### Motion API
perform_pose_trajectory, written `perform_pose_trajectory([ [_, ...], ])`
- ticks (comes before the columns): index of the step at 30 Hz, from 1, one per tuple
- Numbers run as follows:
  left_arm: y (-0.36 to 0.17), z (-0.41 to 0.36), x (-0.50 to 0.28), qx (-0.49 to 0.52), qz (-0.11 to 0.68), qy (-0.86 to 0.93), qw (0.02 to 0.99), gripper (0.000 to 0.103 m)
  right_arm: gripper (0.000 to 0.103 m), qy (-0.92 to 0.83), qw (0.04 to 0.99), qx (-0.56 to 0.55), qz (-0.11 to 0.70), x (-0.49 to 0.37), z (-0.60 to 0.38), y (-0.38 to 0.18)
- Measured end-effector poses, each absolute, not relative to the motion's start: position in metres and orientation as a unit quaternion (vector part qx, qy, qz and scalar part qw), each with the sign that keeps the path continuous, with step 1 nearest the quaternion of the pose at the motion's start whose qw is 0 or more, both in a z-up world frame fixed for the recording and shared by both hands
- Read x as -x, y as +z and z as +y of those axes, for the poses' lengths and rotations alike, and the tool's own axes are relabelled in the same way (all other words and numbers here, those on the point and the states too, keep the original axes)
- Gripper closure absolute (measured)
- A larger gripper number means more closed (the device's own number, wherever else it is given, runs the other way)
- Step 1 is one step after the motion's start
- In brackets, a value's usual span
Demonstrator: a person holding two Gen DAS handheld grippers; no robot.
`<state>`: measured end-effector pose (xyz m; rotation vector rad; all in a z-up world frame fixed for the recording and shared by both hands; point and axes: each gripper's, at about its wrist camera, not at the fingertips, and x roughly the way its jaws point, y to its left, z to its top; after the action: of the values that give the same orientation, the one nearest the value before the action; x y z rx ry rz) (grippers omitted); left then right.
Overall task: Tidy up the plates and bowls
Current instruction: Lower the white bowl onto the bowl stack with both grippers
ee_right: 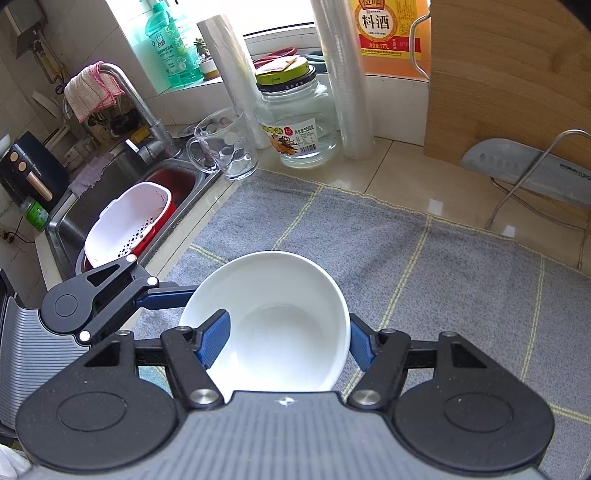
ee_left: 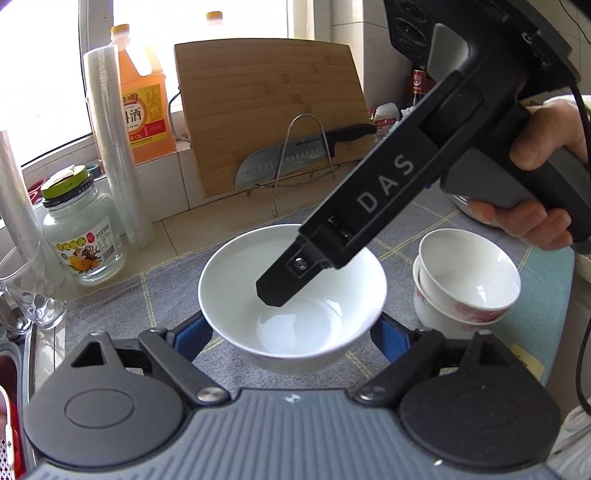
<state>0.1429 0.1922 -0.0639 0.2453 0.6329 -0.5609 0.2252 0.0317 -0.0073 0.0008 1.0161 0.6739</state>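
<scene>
Two grippers on one white bowl

Your left gripper (ee_left: 291, 328) straddles the white bowl (ee_left: 291, 291), blue fingers (ee_left: 192, 332) spread on the outer wall at either side. Your right gripper (ee_right: 288, 341) pinches the bowl's wall: one pad inside, one outside.

Bowl: plain glossy white, round, so no long axis; mouth up, tipped slightly, above the grey checked cloth (ee_right: 461, 266).

Only the left view shows the stacked small bowls (ee_left: 467, 284) to the right. Only the right view shows the sink (ee_right: 110, 192) and white basket (ee_right: 125, 225).

bright window (ee_left: 199, 18) backlight (overexposed), fisheye-bent edges
</scene>
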Motion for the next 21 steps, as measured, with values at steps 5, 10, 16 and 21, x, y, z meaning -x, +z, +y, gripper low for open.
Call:
perform_pose_trajectory([
  [5, -0.059, 0.185, -0.136, -0.125, 0.304, -0.287, 0.9, 0.011, 0.031, 0.307, 0.825, -0.004, 0.474, -0.212, 0.014, -0.002],
  [10, -0.054, 0.171, -0.13, -0.134, 0.298, -0.304, 0.895, 0.011, 0.031, 0.295, 0.831, -0.011, 0.471, -0.2, -0.005, 0.004],
  [16, -0.049, 0.15, -0.123, -0.142, 0.291, -0.326, 0.888, 0.011, 0.03, 0.275, 0.84, -0.014, 0.467, -0.185, -0.03, 0.009],
  [21, -0.048, 0.132, -0.121, -0.144, 0.288, -0.343, 0.882, 0.011, 0.031, 0.258, 0.847, -0.016, 0.465, -0.174, -0.05, 0.012],
])
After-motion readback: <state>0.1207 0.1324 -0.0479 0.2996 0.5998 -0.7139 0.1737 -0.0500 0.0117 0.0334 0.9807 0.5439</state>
